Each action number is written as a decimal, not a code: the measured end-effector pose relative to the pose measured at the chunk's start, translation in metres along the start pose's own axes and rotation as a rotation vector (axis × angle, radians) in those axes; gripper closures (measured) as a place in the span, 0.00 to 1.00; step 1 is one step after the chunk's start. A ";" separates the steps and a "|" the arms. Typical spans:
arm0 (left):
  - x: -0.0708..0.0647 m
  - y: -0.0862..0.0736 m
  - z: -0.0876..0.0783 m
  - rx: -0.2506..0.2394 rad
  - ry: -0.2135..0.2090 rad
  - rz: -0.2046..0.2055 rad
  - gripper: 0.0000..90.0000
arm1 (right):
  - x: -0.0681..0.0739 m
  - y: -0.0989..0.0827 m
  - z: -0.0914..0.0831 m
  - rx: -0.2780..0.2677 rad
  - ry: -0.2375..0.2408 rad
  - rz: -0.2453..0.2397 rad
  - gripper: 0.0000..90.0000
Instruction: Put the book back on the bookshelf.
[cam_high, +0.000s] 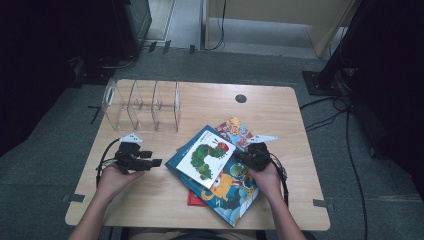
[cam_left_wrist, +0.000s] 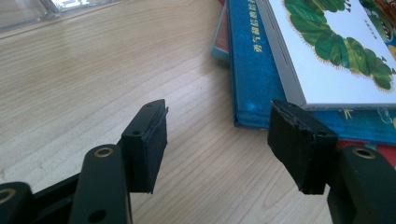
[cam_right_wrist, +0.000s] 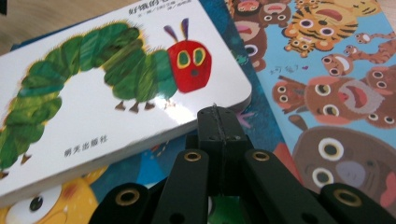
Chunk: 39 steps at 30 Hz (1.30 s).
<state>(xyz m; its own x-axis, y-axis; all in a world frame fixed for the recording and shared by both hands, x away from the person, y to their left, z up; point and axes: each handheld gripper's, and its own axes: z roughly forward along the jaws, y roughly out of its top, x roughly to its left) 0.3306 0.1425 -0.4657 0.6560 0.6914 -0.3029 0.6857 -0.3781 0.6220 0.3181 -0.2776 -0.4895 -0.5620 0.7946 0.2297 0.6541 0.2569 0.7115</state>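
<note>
Over on the left, the clear acrylic rack (cam_high: 142, 105) stands with nothing in its slots, so none of the sorting looks done yet; by my read every book has yet to go in. Just in front of it, the left tool (cam_high: 150, 163) rests low on the surface (cam_high: 280, 107) with its jaws spread wide and nothing between them, bare wood showing in the gap, pointed at the edge of the blue book (cam_left_wrist: 252, 70). Moving right, the pile of picture books sits mid-surface, the white caterpillar book (cam_high: 206, 157) lying on top, touching the blue one beneath. On the right, the right tool (cam_right_wrist: 218, 122) has its jaws pressed fully together, gripping nothing, its tip just beside the caterpillar book's corner, seemingly nudging there. The animal-faces book (cam_right_wrist: 336, 70) lies alongside, partly under the pile.
</note>
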 end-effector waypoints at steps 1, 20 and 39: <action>0.000 0.002 0.000 -0.003 -0.008 -0.001 0.42 | 0.002 -0.002 -0.002 -0.001 0.009 -0.005 1.00; -0.008 0.028 0.017 0.030 -0.042 0.032 0.36 | 0.027 -0.005 0.007 0.001 0.055 -0.051 1.00; -0.015 0.041 0.041 0.102 -0.056 0.046 0.36 | 0.049 0.002 0.028 -0.038 0.075 -0.063 1.00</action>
<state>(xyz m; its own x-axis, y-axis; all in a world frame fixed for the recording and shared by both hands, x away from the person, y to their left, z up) 0.3620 0.0912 -0.4649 0.7024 0.6373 -0.3170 0.6807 -0.4713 0.5608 0.3059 -0.2232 -0.4954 -0.6384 0.7341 0.2314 0.5972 0.2827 0.7506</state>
